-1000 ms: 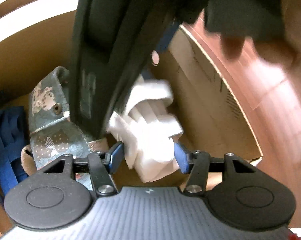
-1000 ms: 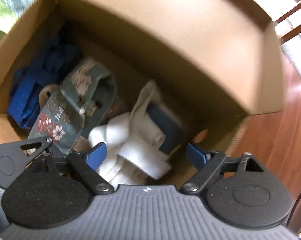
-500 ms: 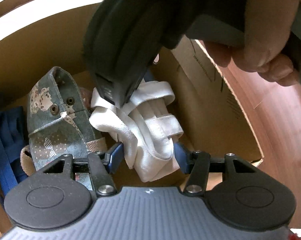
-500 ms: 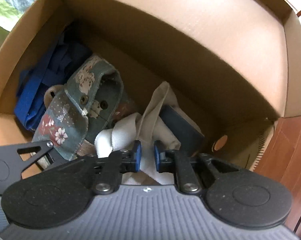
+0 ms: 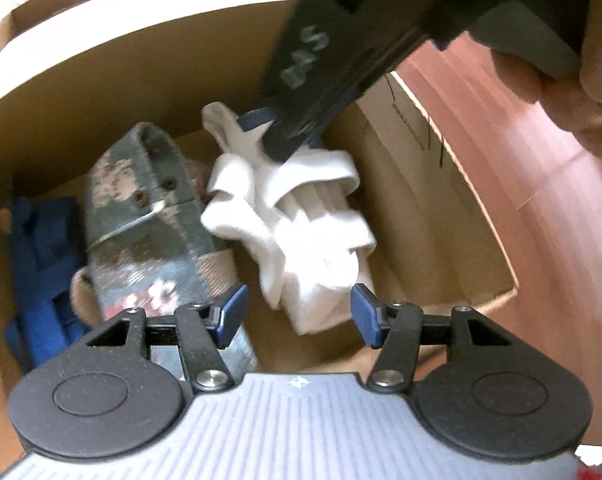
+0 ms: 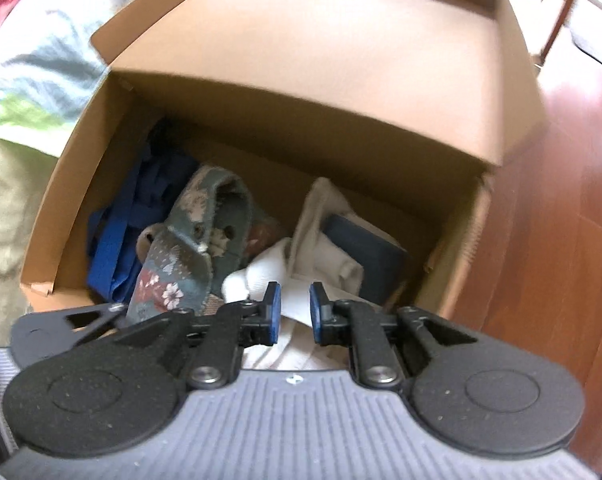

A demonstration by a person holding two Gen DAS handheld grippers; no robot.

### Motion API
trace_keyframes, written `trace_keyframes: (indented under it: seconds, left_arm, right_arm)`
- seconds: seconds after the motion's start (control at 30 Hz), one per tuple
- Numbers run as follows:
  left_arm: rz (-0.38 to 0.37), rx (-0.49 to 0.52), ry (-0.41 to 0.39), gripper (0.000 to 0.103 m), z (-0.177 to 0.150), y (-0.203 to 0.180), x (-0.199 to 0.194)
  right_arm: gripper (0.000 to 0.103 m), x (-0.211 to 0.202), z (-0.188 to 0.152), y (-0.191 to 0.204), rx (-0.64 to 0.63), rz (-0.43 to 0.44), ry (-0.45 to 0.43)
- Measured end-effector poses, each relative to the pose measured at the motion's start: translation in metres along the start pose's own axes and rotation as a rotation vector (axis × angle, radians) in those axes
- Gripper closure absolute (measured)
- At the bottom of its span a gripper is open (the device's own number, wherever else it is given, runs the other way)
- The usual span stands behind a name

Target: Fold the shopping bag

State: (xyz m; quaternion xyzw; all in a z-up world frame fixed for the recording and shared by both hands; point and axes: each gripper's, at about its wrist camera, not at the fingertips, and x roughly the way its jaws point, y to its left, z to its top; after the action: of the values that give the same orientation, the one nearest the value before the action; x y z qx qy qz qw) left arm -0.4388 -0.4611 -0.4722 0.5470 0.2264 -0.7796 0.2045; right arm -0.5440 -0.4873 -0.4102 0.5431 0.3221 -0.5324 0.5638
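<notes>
- Left gripper (image 5: 299, 312): jaws spread wide, blue pads flanking the lower end of the bundle, neither pad visibly touching cloth.
- Right gripper (image 6: 297, 312): jaws drawn to a narrow slot with white cloth showing in the gap; true pinch or mere closeness not settled by either view. Person's hand (image 5: 581, 92) on its handle.
- White shopping bag (image 5: 301, 232): bundled in pleats, wrapped by its own broad strap, lying in the right part of the box, leaning toward the floral bag. Soft and apt to spring open if held by one layer only.
- Navy flat piece (image 6: 365, 248): tucked against the far side of the white bundle; part of it or separate, unclear.
- Floral fabric bag (image 5: 149, 208): teal, snap-studded, just left of the white one, touching it.
- Blue strap bag (image 5: 37, 264): crumpled in the left corner.
- Cardboard box (image 5: 101, 92): flaps up, on wooden floor (image 5: 521, 152).
- Stage: fits either a bundle being drawn out for folding or a folded one being set down among the others.
- Handling note: grip across the strap wrap rather than a loose edge, bundle kept level, neighbouring bags kept clear of the pads.
</notes>
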Motion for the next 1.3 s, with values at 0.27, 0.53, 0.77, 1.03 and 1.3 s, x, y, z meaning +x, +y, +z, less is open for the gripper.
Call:
trace_keyframes:
  seconds: [0.27, 0.53, 0.77, 1.03, 1.3]
  left_arm:
    - [0.091, -0.063, -0.038, 0.041, -0.01, 0.023, -0.08]
    - [0.189, -0.137, -0.071, 0.036, -0.034, 0.01, -0.132]
    - [0.321, -0.145, -0.126, 0.028, -0.042, -0.019, -0.172]
    - [0.335, -0.286, -0.288, 0.017, -0.068, -0.032, -0.244]
    - [0.4, -0.428, -0.419, 0.016, -0.105, -0.052, -0.297]
  right_arm:
    - [0.074, -0.03, -0.019, -0.013, 0.113, -0.011, -0.072]
    - [0.064, -0.056, -0.085, 0.01, 0.123, 0.06, -0.071]
    - [0.027, -0.084, -0.116, 0.023, 0.126, 0.037, -0.135]
    - [0.005, -0.136, -0.134, 0.028, 0.136, 0.033, -0.281]
    - [0.002, -0.168, -0.159, 0.056, 0.041, 0.003, -0.365]
